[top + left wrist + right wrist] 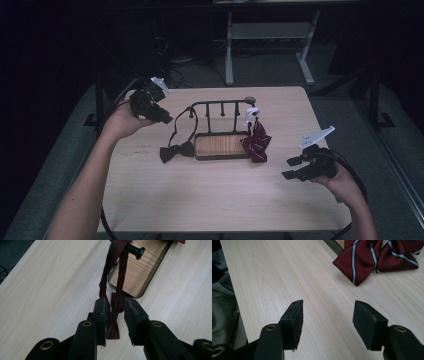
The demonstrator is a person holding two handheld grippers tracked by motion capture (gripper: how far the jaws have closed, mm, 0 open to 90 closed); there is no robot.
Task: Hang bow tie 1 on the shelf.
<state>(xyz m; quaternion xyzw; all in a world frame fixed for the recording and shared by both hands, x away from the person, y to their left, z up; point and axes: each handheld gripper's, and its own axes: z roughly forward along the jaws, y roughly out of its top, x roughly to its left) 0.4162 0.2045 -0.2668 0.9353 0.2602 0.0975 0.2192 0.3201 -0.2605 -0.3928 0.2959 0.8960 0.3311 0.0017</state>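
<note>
A black rack with pegs stands on a wooden base at mid-table. A dark bow tie hangs by its strap from the rack's left end, with its bow resting on the table. A red striped bow tie hangs at the right end under a white clip. My left gripper hovers open up and left of the rack. In the left gripper view the dark bow tie and the wooden base show beyond my left gripper. My right gripper is open over bare table. The striped tie lies ahead of my right gripper.
The light wooden table has free room in front of the rack and on both sides. Its right edge runs close to my right hand. Behind the table stand the white legs of another desk and some cables on the dark floor.
</note>
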